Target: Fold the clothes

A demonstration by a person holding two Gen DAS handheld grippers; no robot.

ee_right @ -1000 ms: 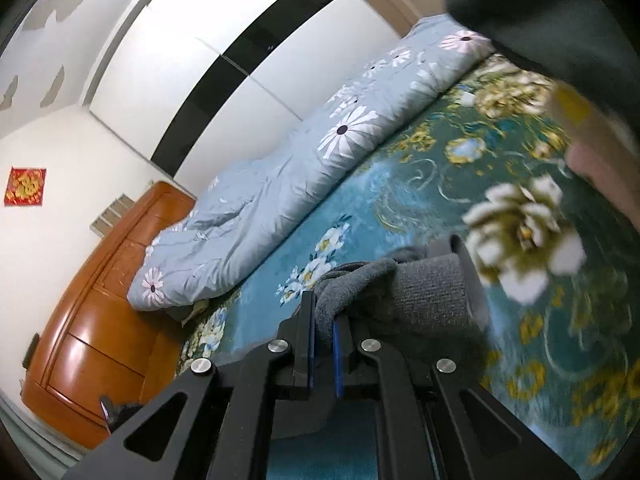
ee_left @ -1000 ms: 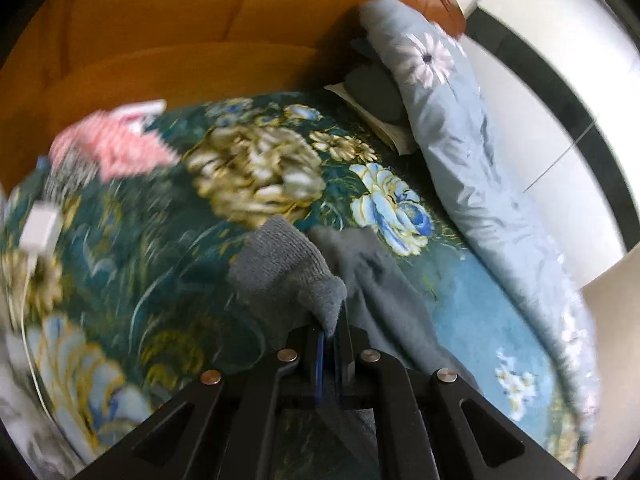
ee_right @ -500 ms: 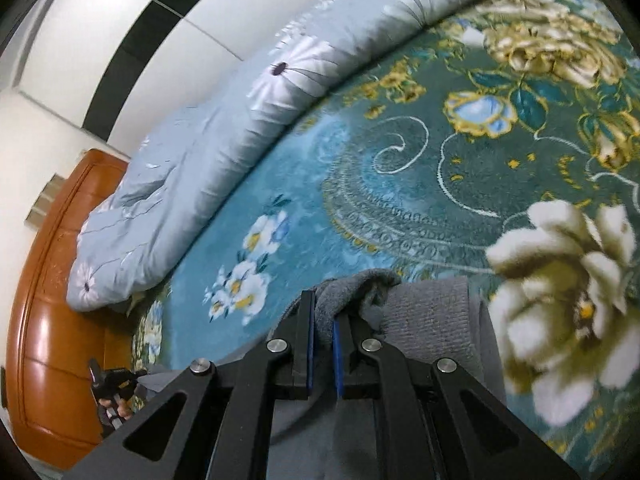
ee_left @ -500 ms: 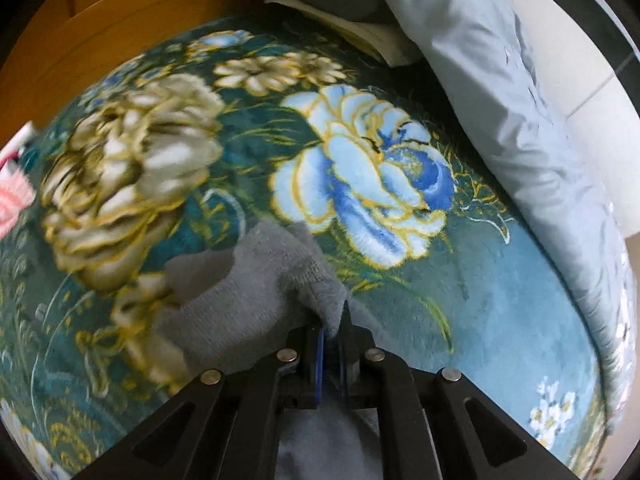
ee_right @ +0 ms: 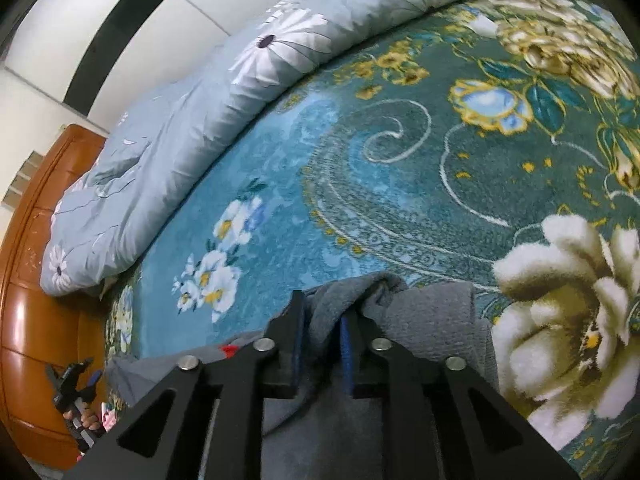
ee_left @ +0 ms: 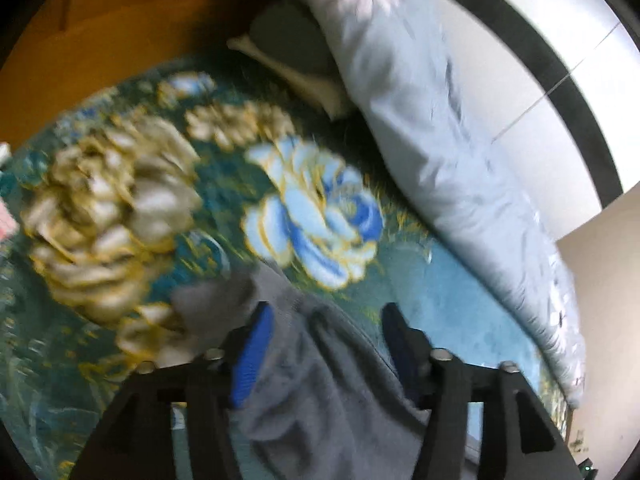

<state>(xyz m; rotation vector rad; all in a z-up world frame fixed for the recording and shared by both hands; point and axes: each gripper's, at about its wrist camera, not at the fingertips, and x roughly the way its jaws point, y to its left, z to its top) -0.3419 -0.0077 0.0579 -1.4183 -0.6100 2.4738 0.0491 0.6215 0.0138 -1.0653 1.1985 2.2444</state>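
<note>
Grey fleecy garment [ee_right: 432, 316], rumpled, bunched

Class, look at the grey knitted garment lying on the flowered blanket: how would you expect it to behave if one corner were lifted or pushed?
The grey garment would probably hang limp, since it already lies in soft folds. Its fuzzy knit looks grippy rather than slippery, so a pinch should hold. Pushed, it would likely bunch up against the plush blanket rather than slide flat.
</note>
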